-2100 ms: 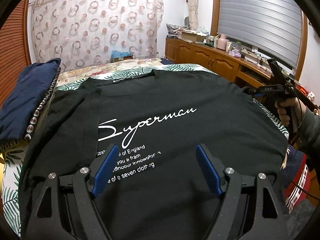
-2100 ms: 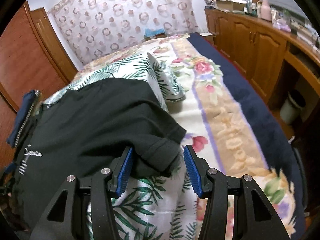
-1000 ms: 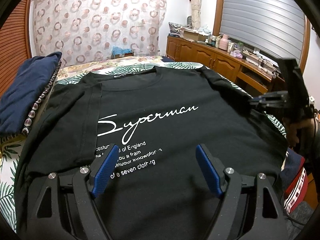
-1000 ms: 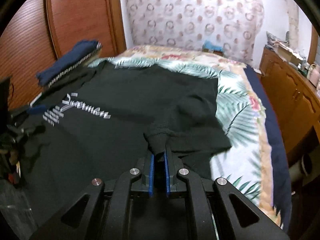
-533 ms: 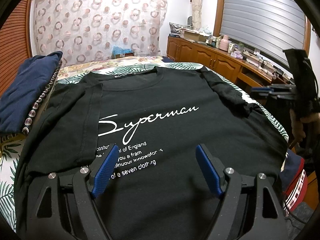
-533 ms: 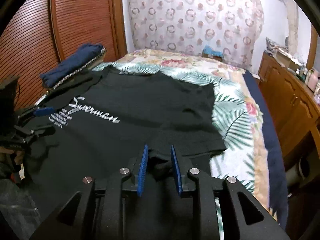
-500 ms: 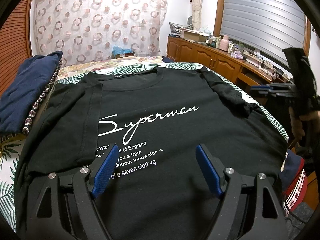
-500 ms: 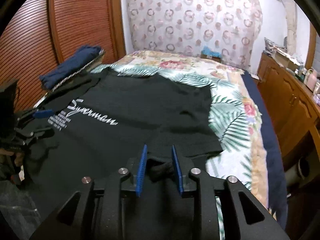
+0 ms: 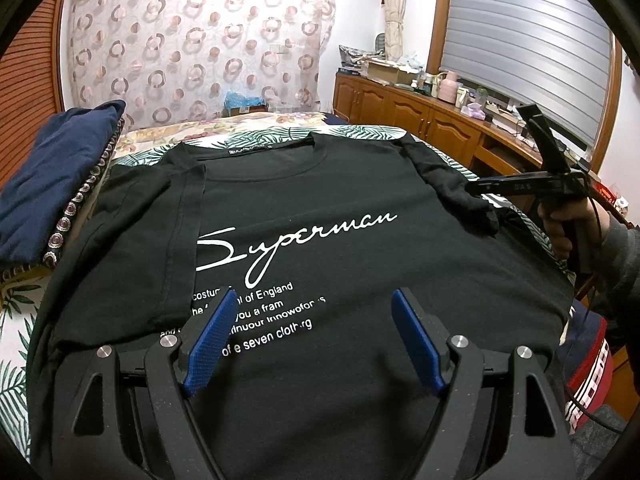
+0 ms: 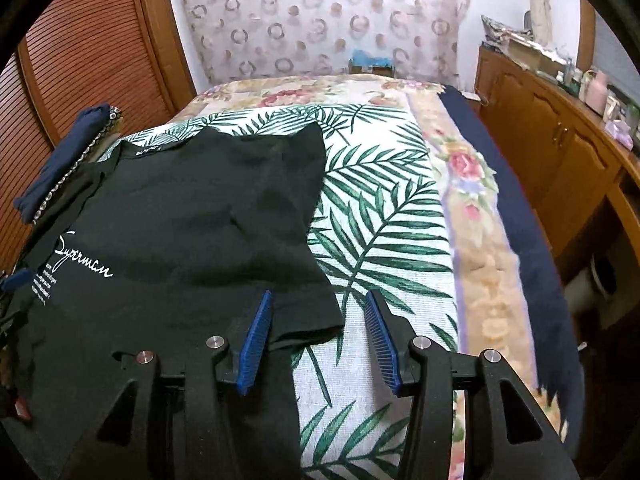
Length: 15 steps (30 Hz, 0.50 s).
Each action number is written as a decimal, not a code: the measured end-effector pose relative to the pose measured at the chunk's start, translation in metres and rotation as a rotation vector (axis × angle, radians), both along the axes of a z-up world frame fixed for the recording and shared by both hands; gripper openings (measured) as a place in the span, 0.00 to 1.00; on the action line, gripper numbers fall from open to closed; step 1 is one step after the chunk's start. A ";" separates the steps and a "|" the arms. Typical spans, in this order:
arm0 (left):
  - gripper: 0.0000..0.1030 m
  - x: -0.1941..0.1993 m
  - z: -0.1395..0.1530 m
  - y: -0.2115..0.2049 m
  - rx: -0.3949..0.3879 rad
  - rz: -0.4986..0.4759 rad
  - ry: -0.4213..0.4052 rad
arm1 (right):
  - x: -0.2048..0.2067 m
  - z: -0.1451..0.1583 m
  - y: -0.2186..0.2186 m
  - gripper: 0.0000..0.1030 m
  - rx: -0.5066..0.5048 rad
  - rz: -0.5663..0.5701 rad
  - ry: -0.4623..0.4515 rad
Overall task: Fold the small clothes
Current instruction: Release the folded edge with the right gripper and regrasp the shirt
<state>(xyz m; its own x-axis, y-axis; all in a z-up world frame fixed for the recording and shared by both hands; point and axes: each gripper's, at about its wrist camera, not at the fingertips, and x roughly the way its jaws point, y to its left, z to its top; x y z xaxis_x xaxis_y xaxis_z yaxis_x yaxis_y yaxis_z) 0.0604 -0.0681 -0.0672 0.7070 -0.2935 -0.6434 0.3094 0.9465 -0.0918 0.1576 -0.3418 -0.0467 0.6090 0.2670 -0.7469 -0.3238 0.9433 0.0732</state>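
Sleeve (image 10: 296, 304) freed from the opening right tool (image 10: 316, 336), previously clamped

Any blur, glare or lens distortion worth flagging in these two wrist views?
Left wrist view: sharp, the black T-shirt print readable, strong fisheye bending with dark corners, no glare. Right wrist view: softer, with slight smear at the bed's navy edge and curtain.

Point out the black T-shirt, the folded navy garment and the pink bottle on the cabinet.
black T-shirt (image 9: 360, 184), left wrist view, on the chest above the print.
folded navy garment (image 9: 52, 168), left wrist view, on its top face.
pink bottle (image 9: 449, 85), left wrist view, on its body.
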 end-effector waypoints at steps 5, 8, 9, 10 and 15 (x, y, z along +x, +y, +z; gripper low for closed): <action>0.78 -0.001 0.000 -0.001 -0.003 0.001 -0.002 | 0.000 0.008 -0.001 0.09 0.043 0.054 0.000; 0.78 0.000 -0.001 -0.001 -0.006 0.003 -0.003 | -0.009 0.021 0.006 0.06 0.038 0.081 -0.047; 0.78 0.000 -0.001 -0.001 -0.007 0.003 -0.004 | -0.011 0.025 0.008 0.06 0.035 0.088 -0.064; 0.78 0.000 -0.001 -0.002 -0.008 0.004 -0.004 | -0.015 0.032 0.013 0.06 0.031 0.098 -0.089; 0.78 0.001 -0.001 0.001 -0.017 0.005 -0.004 | -0.021 0.051 0.045 0.04 0.031 0.173 -0.141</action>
<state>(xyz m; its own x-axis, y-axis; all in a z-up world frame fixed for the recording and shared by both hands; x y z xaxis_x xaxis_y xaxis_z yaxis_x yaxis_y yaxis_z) 0.0613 -0.0672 -0.0682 0.7113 -0.3007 -0.6353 0.3050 0.9464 -0.1065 0.1363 -0.2964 0.0045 0.6497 0.3978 -0.6478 -0.4897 0.8708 0.0436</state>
